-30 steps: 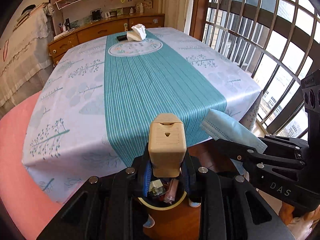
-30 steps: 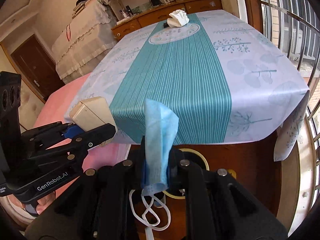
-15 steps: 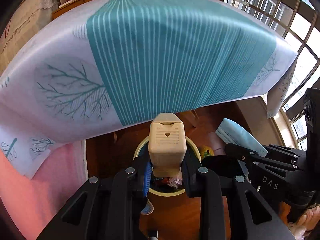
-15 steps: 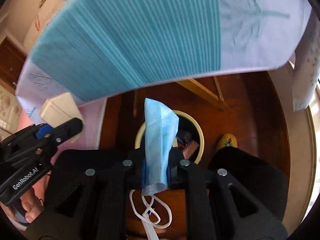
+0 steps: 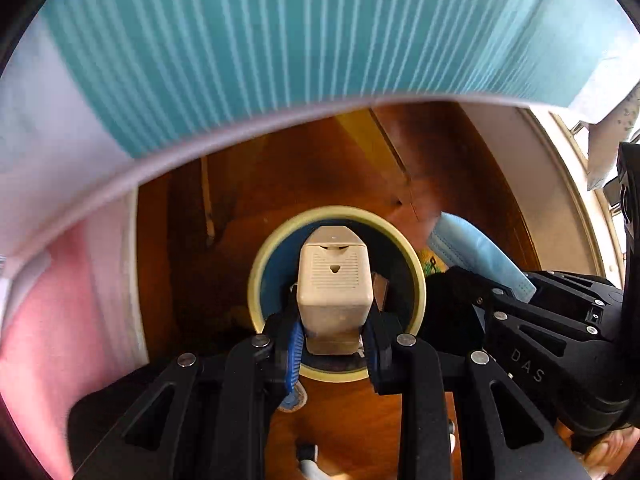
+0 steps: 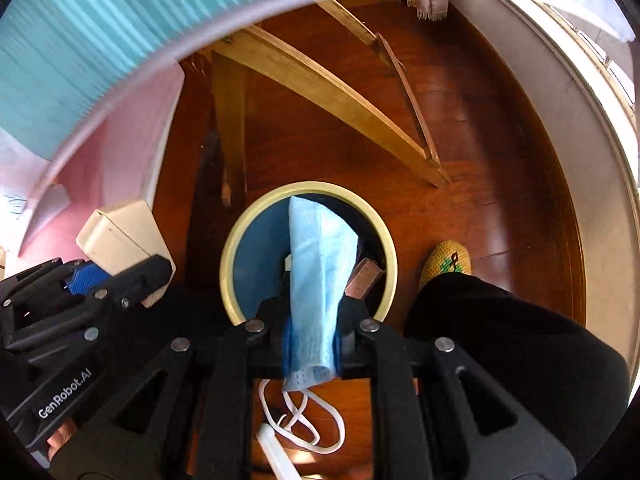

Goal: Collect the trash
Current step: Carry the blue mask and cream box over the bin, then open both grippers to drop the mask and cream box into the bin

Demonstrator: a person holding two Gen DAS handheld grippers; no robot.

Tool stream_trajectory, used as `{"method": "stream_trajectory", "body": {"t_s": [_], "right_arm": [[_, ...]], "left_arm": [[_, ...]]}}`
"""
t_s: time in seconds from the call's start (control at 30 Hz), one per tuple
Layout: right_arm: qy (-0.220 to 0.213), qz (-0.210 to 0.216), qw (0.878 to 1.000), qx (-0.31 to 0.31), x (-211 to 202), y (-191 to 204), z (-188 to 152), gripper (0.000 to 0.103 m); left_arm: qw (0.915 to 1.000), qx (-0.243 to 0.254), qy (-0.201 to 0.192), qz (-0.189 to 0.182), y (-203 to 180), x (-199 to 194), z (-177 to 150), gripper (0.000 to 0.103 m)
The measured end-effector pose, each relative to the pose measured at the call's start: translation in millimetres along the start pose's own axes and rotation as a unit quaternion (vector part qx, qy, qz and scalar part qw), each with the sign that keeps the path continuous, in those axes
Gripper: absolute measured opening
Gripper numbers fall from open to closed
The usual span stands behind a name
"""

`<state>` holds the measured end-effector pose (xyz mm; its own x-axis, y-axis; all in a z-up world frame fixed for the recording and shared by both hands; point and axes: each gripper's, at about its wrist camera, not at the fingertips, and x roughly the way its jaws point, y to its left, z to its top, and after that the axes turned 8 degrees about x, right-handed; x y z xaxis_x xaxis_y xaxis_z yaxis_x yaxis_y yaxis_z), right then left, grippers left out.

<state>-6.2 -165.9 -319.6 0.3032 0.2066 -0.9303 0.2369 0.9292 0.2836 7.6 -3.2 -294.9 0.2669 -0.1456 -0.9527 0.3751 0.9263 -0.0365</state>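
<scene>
My left gripper (image 5: 334, 330) is shut on a beige plastic box (image 5: 334, 280) and holds it right above the round trash bin (image 5: 264, 256), which has a cream rim and a blue inside. My right gripper (image 6: 312, 322) is shut on a blue face mask (image 6: 320, 264), also above the bin (image 6: 232, 256); its white ear loops (image 6: 304, 416) hang below. The mask also shows in the left wrist view (image 5: 476, 256), and the box in the right wrist view (image 6: 124, 240). Some trash (image 6: 362, 278) lies in the bin.
The bin stands on a dark wooden floor (image 6: 480, 152) under the table edge with its teal-striped cloth (image 5: 280, 40). Wooden table legs (image 6: 320, 84) run behind the bin. A pink surface (image 5: 52, 320) is at left. A yellow slipper (image 6: 448, 260) and a dark trouser leg (image 6: 500, 340) are at right.
Both grippers have dropped from table height and tilted down below the table edge. The bin now sits directly under the box and the mask.
</scene>
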Motion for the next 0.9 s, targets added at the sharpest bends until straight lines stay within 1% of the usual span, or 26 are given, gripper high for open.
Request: {"method": "stream_trajectory", "body": {"t_s": [0.2, 0.37, 0.53, 0.57, 0.63, 0.67, 0.7, 0.73, 0.8, 0.87, 0.9], "right_arm": [[0.028, -0.011, 0.999, 0.033, 26.6, -18.8, 7.8, 0.012], [0.044, -0.01, 0.999, 0.025, 43.6, -17.1, 11.2, 0.012], [0.051, 0.0, 0.998, 0.026, 50.3, -15.2, 14.3, 0.013], [0.053, 0.005, 0.998, 0.029, 50.2, -16.5, 15.2, 0.014], [0.057, 0.011, 0.998, 0.038, 52.2, -17.9, 16.6, 0.02], [0.058, 0.012, 0.997, 0.043, 53.3, -19.0, 17.5, 0.029], [0.06, 0.014, 0.997, 0.048, 53.9, -19.5, 18.5, 0.037], [0.062, 0.016, 0.997, 0.053, 54.5, -20.2, 19.3, 0.04], [0.061, 0.022, 0.996, 0.06, 54.8, -21.7, 20.5, 0.042], [0.058, 0.027, 0.996, 0.064, 53.7, -22.0, 21.1, 0.042], [0.058, 0.028, 0.996, 0.064, 53.4, -21.9, 21.6, 0.042]], "left_arm": [[0.9994, -0.019, 0.02, -0.019, 7.7, 28.5, 5.6, 0.026], [0.9977, -0.041, 0.038, -0.037, 22.7, 45.1, 6.1, 0.026], [0.9962, -0.051, 0.055, -0.044, 25.3, 59.3, 11.8, 0.026], [0.9958, -0.054, 0.059, -0.045, 25.5, 61.0, 12.0, 0.026], [0.995, -0.061, 0.064, -0.046, 28.5, 64.4, 12.2, 0.027], [0.9947, -0.066, 0.065, -0.045, 30.5, 66.0, 11.1, 0.028], [0.9944, -0.07, 0.065, -0.044, 32.8, 67.4, 10.8, 0.035], [0.9941, -0.075, 0.065, -0.044, 34.9, 67.8, 10.4, 0.039], [0.9932, -0.084, 0.065, -0.047, 37.7, 68.0, 9.8, 0.043], [0.9932, -0.087, 0.066, -0.042, 39.6, 68.6, 9.4, 0.055], [0.9933, -0.087, 0.067, -0.039, 40.3, 68.9, 8.2, 0.067]]}}
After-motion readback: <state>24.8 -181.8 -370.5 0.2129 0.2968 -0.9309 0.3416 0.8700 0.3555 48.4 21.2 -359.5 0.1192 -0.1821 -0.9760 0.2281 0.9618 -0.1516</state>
